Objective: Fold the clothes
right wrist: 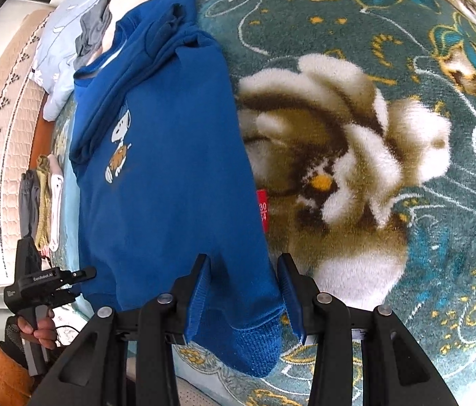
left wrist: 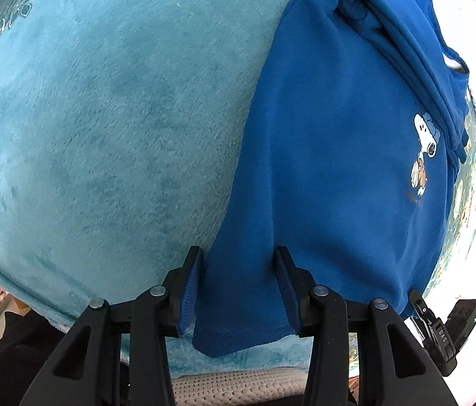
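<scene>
Left wrist view is showing a blue sweatshirt [left wrist: 332, 169] lying lengthwise on a teal plush blanket [left wrist: 102, 118], its hem corner reaching down between the fingers of the left gripper [left wrist: 239, 284]. The jaws are standing apart with the fabric lying loosely between them, touching neither pad firmly, so this claw is spread wide. A cartoon dog print [left wrist: 424, 149] is sitting on the chest, and a sleeve is lying folded across the upper part of the garment.

From the right wrist view, the same sweatshirt [right wrist: 170, 169] is stretching away from the camera, its ribbed hem corner hanging between the fingers of the right gripper [right wrist: 244, 291]. Those jaws are also gaping, with cloth between them but no pinch visible. A red tag [right wrist: 262, 211] is peeking out at the garment's right edge. Beneath and to the right, a green floral blanket [right wrist: 407, 67] is spreading out. Near the collar, a grey garment [right wrist: 92, 30] is lying crumpled on pale bedding, and several folded clothes [right wrist: 43, 203] are lined up to the left. The left gripper [right wrist: 79, 274] is showing at lower left, held by a hand [right wrist: 40, 331].
</scene>
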Available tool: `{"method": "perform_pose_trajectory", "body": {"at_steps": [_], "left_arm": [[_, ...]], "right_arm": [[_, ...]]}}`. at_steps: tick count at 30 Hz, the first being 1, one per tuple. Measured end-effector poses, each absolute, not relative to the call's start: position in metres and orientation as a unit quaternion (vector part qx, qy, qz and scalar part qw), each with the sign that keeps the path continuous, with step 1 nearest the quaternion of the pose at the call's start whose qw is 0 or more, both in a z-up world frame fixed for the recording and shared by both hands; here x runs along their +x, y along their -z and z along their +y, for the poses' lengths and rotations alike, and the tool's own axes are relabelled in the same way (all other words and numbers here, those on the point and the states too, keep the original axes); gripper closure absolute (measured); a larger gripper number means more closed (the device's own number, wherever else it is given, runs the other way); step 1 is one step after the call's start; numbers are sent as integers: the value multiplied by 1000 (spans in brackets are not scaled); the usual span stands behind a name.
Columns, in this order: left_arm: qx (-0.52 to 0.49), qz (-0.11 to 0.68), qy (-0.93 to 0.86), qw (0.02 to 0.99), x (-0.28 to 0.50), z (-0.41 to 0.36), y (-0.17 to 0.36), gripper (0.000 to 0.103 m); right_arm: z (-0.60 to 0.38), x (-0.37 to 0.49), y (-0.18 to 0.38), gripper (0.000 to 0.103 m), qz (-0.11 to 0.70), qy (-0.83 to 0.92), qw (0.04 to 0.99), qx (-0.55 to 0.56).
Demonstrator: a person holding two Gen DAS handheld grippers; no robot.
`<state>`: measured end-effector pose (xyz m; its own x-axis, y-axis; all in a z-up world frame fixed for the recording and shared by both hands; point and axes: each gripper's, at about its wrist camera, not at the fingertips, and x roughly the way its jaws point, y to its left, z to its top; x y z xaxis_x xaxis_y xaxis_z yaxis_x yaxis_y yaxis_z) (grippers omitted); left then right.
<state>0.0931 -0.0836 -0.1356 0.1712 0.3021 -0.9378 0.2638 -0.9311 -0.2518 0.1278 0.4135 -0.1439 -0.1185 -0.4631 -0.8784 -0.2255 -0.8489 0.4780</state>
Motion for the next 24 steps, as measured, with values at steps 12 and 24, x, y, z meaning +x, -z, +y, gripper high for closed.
{"method": "perform_pose_trajectory", "body": {"at_steps": [12, 24], "left_arm": [[-764, -155, -626, 0, 93, -82, 126, 89], [-753, -148, -641, -15, 93, -89, 112, 95]], "right_arm": [[416, 136, 140, 84, -257, 696, 75, 667], [412, 132, 125, 92, -256, 694, 84, 667]]}}
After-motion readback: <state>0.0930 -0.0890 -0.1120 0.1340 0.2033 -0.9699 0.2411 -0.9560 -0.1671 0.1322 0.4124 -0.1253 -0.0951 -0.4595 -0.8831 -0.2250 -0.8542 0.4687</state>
